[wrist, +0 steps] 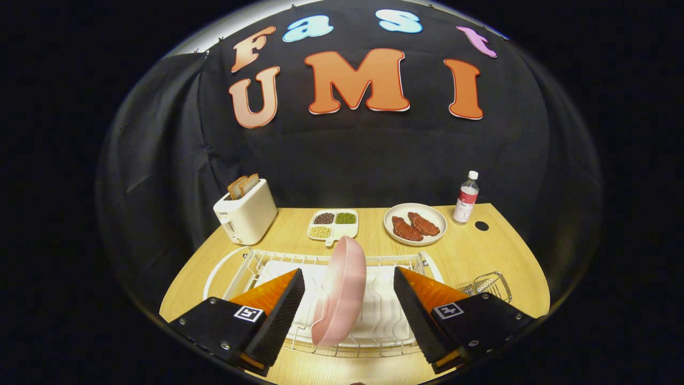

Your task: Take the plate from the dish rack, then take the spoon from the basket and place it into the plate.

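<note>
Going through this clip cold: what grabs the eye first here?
A pink plate standing on edge in the white dish rack, right between the open gripper fingers, untouched. Beyond it sit a toaster holding bread and a plate of raw meat.

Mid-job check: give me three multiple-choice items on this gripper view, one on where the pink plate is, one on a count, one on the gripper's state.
1. Where is the pink plate?
A. on edge in the dish rack, between the fingers
B. flat beside the toaster
C. under the bottle

2. How many meat pieces lie on the white plate?
A. one
B. two
C. four

3. What state is the gripper in?
A. shut on the plate
B. shut on nothing
C. open, with gaps on both sides of the plate

Key: 1 A, it stands upright in the wire rack; 2 B, two red slabs lie side by side; 3 C, neither finger touches the plate.
</note>
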